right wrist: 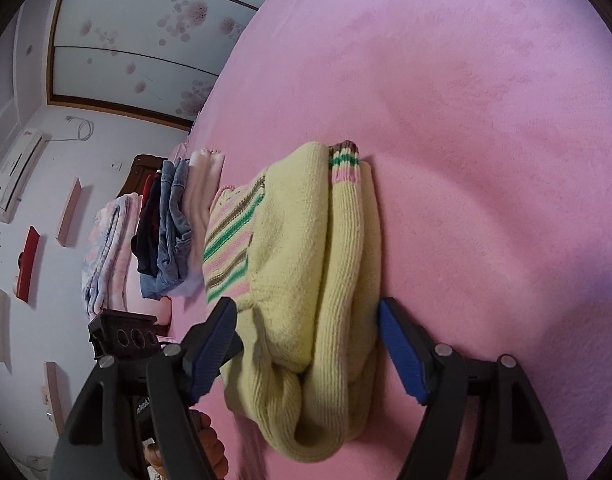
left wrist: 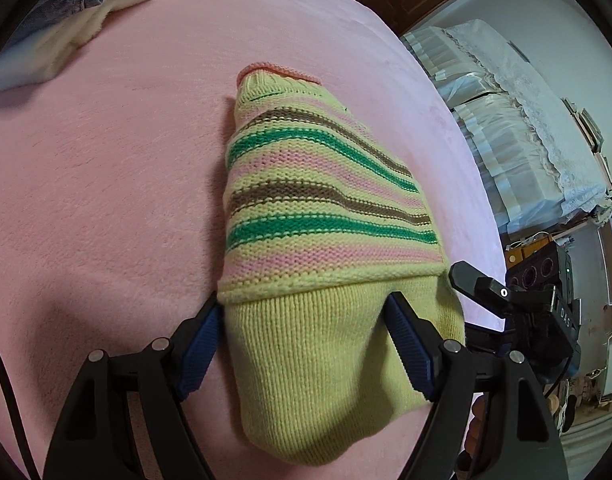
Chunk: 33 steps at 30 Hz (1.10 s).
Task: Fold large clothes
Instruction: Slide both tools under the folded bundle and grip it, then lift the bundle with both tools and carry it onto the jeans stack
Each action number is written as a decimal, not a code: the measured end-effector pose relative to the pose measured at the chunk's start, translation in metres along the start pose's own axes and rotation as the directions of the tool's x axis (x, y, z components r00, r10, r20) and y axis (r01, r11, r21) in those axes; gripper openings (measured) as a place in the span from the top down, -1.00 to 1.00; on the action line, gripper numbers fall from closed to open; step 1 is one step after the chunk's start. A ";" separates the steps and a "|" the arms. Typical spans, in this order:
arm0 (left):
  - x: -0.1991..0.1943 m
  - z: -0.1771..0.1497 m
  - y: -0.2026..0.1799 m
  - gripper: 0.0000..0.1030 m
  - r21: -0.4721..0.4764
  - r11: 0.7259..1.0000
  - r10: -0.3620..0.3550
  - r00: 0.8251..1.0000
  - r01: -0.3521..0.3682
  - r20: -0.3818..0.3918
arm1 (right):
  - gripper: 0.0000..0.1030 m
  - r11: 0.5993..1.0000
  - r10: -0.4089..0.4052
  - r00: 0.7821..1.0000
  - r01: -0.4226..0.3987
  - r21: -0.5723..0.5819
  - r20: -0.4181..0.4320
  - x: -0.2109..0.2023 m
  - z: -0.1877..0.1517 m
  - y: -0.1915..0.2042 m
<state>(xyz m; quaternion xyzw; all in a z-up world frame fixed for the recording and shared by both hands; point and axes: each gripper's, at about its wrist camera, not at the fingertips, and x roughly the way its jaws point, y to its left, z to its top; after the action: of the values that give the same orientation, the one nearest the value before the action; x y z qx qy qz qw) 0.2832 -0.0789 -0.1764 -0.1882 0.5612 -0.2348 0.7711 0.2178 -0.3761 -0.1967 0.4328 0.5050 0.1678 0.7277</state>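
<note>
A folded yellow knit sweater with green, brown and pink stripes lies on the pink bed cover. My left gripper is open, its blue-padded fingers straddling the plain yellow end of the bundle. In the right wrist view the same sweater shows its stacked folds and a striped cuff. My right gripper is open too, its fingers on either side of the bundle's thickness. The right gripper's body also shows in the left wrist view at the bed's right edge.
A pile of folded clothes lies beyond the sweater; in the left wrist view it sits at the far left. The bed edge drops off on the right, with covered furniture beyond. A wardrobe stands behind the bed.
</note>
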 end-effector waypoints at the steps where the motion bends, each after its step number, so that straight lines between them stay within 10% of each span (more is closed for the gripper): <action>1: 0.000 0.000 0.001 -0.51 0.000 1.000 -0.004 1.000 0.004 0.000 | -0.44 1.000 0.001 1.000 -0.001 0.001 -0.007 0.003 0.001 -0.001; 9: 0.002 0.002 0.008 -0.56 0.007 1.000 -0.006 1.000 0.006 -0.011 | -0.43 0.999 -0.016 1.000 0.015 -0.052 -0.017 0.019 -0.001 0.005; 18: -0.009 -0.005 -0.008 -0.27 0.049 0.998 0.042 0.999 -0.043 0.031 | 0.18 0.992 -0.023 0.999 0.026 -0.121 0.026 0.012 -0.011 0.017; 33: -0.120 -0.034 -0.020 -0.08 0.083 0.995 0.037 0.992 -0.047 0.117 | 0.25 0.977 0.029 0.998 -0.017 -0.215 0.057 -0.011 -0.076 0.087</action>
<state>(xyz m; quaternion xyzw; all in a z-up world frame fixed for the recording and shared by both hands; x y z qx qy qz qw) 0.2164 -0.0276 -0.0822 -0.1563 0.5089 -0.2308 0.8144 0.1624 -0.2993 -0.1294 0.3627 0.4568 0.2164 0.7829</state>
